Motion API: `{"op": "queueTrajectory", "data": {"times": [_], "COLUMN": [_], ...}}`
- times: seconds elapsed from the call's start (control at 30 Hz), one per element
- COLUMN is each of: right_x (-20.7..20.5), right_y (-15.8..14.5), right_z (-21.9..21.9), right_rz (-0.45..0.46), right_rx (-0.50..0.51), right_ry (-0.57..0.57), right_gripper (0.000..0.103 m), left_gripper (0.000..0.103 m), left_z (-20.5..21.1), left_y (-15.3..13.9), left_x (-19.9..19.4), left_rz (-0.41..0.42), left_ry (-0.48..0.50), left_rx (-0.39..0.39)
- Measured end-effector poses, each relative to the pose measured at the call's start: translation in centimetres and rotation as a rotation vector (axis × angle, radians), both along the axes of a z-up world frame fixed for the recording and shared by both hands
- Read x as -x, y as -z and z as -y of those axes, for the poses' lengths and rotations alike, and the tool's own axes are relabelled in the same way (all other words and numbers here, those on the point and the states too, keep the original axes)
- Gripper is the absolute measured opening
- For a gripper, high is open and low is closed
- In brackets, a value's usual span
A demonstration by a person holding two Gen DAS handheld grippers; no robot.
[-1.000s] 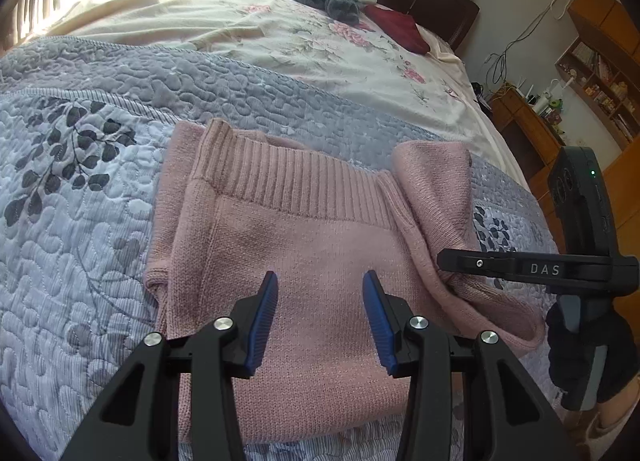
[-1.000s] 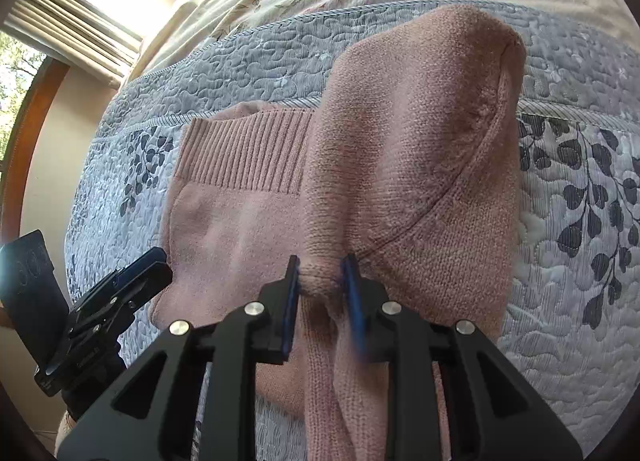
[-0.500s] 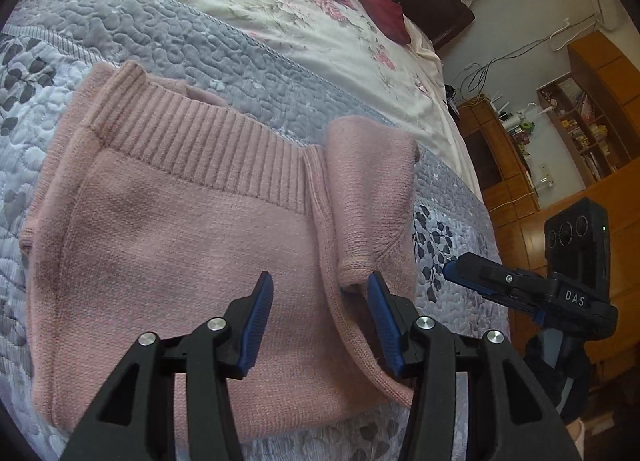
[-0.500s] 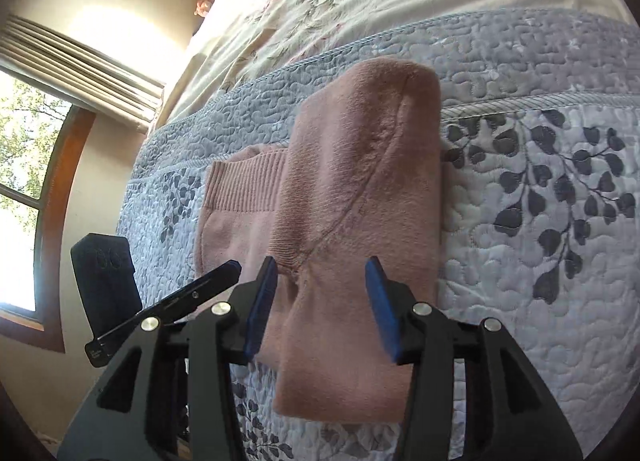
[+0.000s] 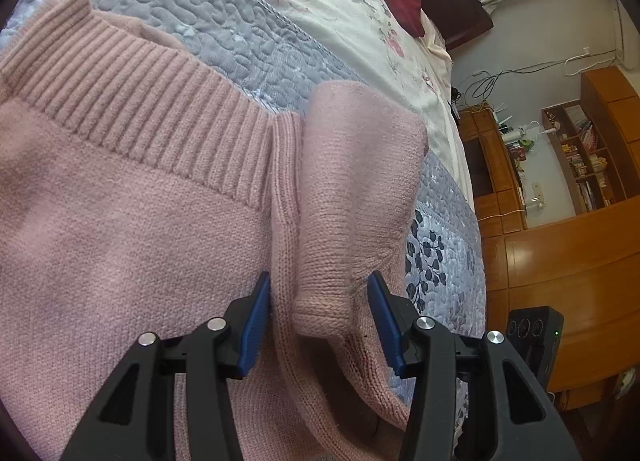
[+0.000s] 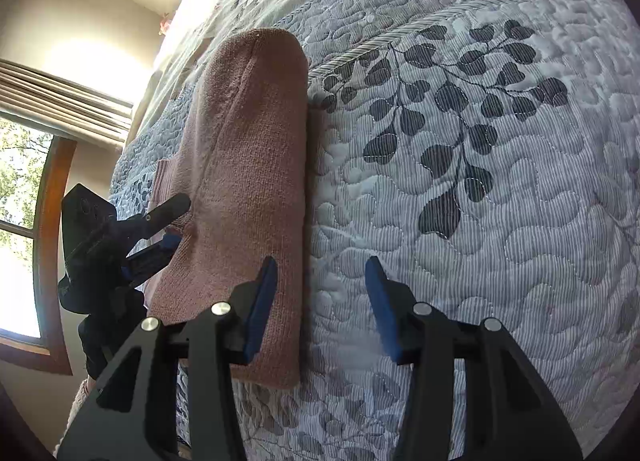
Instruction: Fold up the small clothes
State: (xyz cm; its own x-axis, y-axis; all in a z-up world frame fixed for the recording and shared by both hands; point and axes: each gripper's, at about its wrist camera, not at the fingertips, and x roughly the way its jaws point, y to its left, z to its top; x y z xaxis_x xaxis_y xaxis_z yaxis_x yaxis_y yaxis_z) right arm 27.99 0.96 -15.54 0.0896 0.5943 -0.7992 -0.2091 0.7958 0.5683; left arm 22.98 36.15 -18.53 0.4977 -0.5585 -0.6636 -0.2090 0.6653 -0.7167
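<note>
On the bed (image 6: 480,181), the left gripper (image 5: 322,317) has its jaws spread around the pink sweater (image 5: 120,241)'s folded sleeve (image 5: 352,189); the right gripper (image 6: 322,301) hovers with jaws spread, empty.

Pink sweater (image 6: 244,181) folded lengthwise on grey leaf-print quilt (image 6: 480,201). Right gripper (image 6: 322,303) spread wide, left pad over sweater's edge, right pad over bare quilt. Left gripper (image 6: 170,227) at far left touching sweater. Window (image 6: 24,221) behind.
</note>
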Motion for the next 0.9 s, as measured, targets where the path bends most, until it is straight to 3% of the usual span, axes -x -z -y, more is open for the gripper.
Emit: {"op": "queueTrajectory", "data": {"times": [0.1,0.27,0.33,0.67,0.9], "right_x": [0.1,0.5,0.7,2.0,2.9], "right_y": [0.4,0.4,0.4,-1.8,-3.1], "right_z": [0.1,0.5,0.8,0.1,-3.0], "right_rz": [0.000,0.003,0.002,0.042,0.068], "right_rx": [-0.002,0.005,0.003,0.000,-0.006], "right_ry": [-0.001,0.006,0.011,-0.011,-0.075], "right_gripper": [0.046,0.047,0.047,0.047,0.047], "left_gripper": [0.047,0.024,0.021,0.018,0.018], "left_z": [0.6,0.9,0.9,-2.7,-9.6], "left_y": [0.1,-0.2,-0.9,-7.7,-10.2], "left_x": [-0.5,-0.5,-0.2,3.1,5.5], "left_rz": [-0.003,0.001,0.028,0.198,0.219], "left_ry": [-0.007,-0.036,-0.045,-0.070,-0.135], "left_rx": [-0.011,-0.027,-0.031,0.007,-0.058]}}
